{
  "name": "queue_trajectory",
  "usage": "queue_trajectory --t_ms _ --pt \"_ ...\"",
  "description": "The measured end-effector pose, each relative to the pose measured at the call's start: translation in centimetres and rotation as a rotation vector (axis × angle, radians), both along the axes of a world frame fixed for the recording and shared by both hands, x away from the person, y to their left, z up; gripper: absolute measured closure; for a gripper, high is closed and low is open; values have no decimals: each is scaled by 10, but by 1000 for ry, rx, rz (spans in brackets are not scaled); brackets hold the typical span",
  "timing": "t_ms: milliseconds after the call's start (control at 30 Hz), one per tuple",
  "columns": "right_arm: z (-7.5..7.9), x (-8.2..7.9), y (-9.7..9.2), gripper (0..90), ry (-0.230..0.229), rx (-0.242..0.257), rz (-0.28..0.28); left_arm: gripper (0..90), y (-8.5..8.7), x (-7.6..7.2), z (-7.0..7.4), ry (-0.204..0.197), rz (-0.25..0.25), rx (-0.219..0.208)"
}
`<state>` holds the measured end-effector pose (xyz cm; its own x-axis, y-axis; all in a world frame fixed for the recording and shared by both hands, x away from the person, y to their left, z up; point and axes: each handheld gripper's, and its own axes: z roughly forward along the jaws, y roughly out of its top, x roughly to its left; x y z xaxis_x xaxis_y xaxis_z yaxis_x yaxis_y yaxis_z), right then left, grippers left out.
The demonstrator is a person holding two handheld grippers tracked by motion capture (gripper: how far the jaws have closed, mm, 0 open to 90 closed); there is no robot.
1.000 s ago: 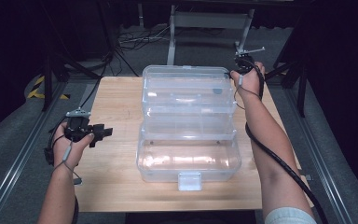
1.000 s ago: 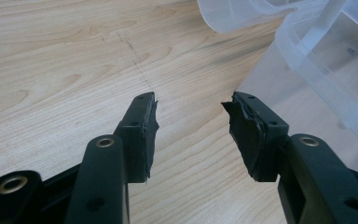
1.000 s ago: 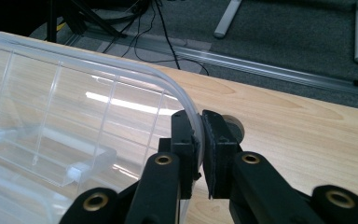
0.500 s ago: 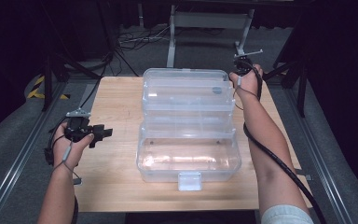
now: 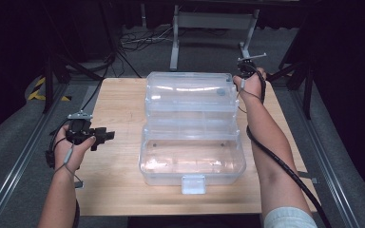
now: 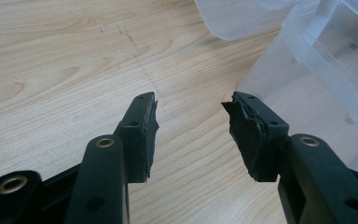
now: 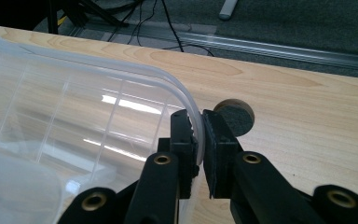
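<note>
1. Left gripper (image 5: 105, 136): held over the wooden table (image 5: 119, 99) near its left edge, jaws spread with nothing between them. In the left gripper view bare wood shows in the gap, and the clear box sits just beyond the right jaw.
2. Clear plastic box (image 5: 192, 156): stands mid-table, open, its base toward the near edge with a latch tab (image 5: 193, 184) at the front. The lid (image 5: 190, 92) is swung back toward the far edge.
3. Right gripper (image 7: 196, 140): at the lid's far right corner, jaws pinched on the lid's rim (image 7: 192, 112). A round hole (image 7: 235, 114) in the table lies just beyond it.
</note>
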<state>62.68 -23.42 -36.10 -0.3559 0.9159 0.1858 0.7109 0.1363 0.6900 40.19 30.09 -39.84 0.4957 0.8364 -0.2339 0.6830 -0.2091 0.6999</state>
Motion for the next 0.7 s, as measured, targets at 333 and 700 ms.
queue_trajectory --t_ms 333,700 --pt "-9 2 0 835 11 17 -10 515 0 0 -1 5 -3 3" --pt "-9 2 -1 818 7 14 -7 510 0 1 -2 9 -2 -1"
